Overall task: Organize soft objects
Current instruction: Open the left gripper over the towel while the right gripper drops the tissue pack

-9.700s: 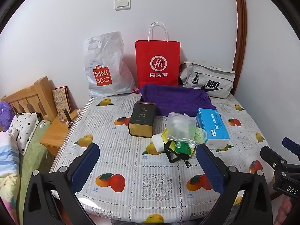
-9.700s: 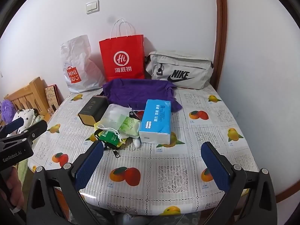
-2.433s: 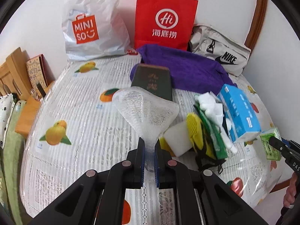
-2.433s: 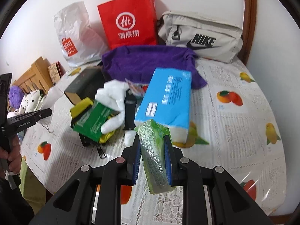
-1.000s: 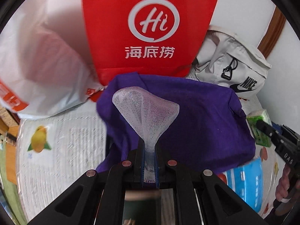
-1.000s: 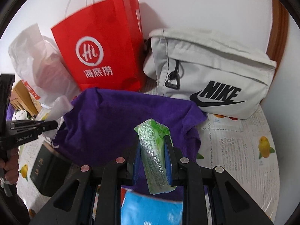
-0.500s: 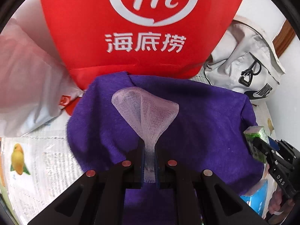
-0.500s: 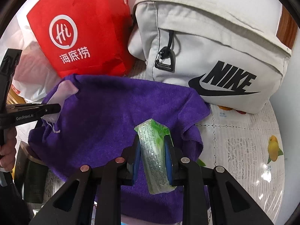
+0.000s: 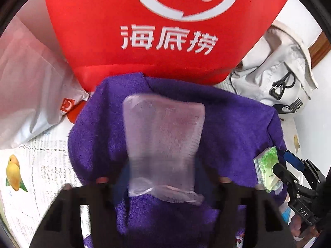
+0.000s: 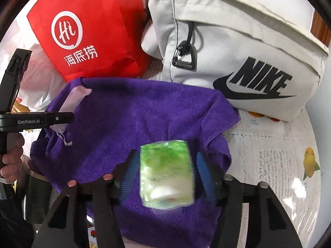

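A white mesh bag [image 9: 163, 144] lies blurred over the purple towel [image 9: 233, 136], loose between the fingers of my left gripper [image 9: 163, 186], whose jaws are opening. A green tissue pack [image 10: 165, 175] sits on the same purple towel [image 10: 134, 119] between the blue pads [image 10: 130, 175] of my right gripper [image 10: 166, 177]. Its jaws are opening too, and the pads stand clear of the pack. In the right wrist view the left gripper [image 10: 66, 118] is at the left, above the mesh bag [image 10: 75, 96]. The left wrist view shows the right gripper [image 9: 285, 171] beside the tissue pack [image 9: 266, 169].
A red paper bag [image 9: 165, 31] stands right behind the towel, with a white plastic bag [image 9: 31, 95] to its left and a grey Nike bag [image 10: 238, 47] to its right. The fruit-print tablecloth [image 10: 275, 165] shows at both sides. A dark box [image 10: 37, 192] lies under the towel's left edge.
Both grippers have opened. The mesh bag has spread out flat from the left fingers, and the green tissue pack has turned broadside and dropped free between the right pads.
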Motion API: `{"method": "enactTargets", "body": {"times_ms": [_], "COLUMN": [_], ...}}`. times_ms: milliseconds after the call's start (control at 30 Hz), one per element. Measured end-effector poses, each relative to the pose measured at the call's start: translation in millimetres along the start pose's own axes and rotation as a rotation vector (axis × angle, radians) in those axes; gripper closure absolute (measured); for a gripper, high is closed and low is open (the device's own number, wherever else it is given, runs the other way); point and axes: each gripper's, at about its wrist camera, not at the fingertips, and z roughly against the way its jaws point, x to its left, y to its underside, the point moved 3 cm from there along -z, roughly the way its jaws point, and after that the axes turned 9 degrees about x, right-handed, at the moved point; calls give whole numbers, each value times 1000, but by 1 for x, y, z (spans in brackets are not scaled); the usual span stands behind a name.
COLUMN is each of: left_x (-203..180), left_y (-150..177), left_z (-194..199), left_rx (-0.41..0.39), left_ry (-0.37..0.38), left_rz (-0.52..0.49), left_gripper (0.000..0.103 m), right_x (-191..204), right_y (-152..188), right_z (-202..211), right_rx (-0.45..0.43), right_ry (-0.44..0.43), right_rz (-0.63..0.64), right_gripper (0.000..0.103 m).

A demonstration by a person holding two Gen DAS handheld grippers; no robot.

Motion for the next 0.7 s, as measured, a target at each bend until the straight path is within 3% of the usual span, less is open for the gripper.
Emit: {"method": "enactTargets", "body": {"times_ms": [233, 367, 500, 700], "left_x": [-3, -13, -11, -11], "left_y": [12, 27, 52, 103], "left_z": [24, 49, 80, 111], "left_rx": [-30, -95, -158, -140], "left_ry": [-34, -32, -34, 24], "left_rz": [-20, -35, -41, -22], "left_gripper": [39, 39, 39, 39], "right_x": [8, 13, 25, 51], "right_y": [5, 17, 31, 71], "right_z": [20, 43, 62, 93], "right_rx": [-27, -48, -60, -81], "right_ry": [-1, -11, -26, -55], "right_rz": [8, 6, 11, 29], "right_gripper": [45, 45, 45, 45]}}
